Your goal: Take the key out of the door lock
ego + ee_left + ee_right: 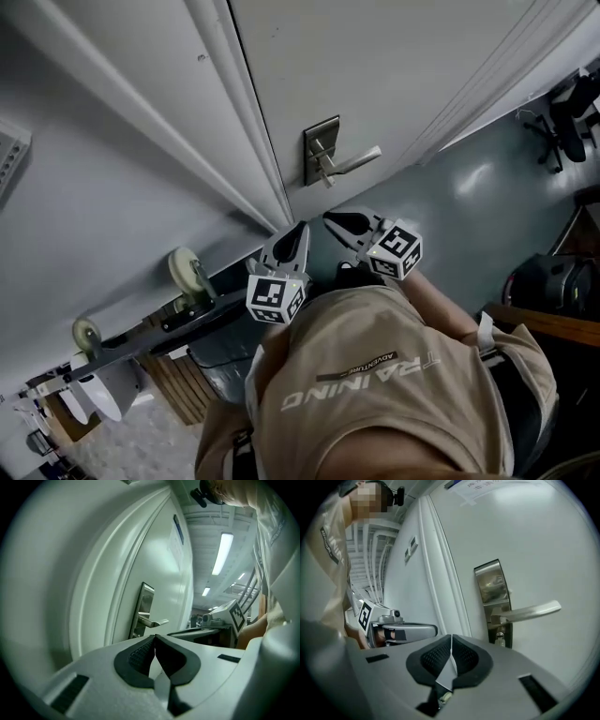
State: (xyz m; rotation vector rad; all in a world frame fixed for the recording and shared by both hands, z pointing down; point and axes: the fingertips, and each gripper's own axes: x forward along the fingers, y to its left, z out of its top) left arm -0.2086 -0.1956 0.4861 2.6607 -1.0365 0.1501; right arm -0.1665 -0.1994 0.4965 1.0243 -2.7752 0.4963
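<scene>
My left gripper (298,231) and right gripper (336,222) hold their fingers together, empty, short of the door (422,56). The key (500,637) sits in the lock plate (491,585) under the lever (529,612), with clear air between.

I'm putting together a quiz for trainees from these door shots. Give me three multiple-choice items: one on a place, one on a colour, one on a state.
1. Where is the key relative to the lever? A) above it B) below it, in the lock plate C) lying on the floor
2. The lever's colour? A) black B) red C) silver
3. The jaws of the right gripper are: A) wide apart B) together, empty C) clamped on the key
Answers: B, the right gripper view shows it under the lever; C, bare shiny metal; B, the pads meet with nothing between.
</scene>
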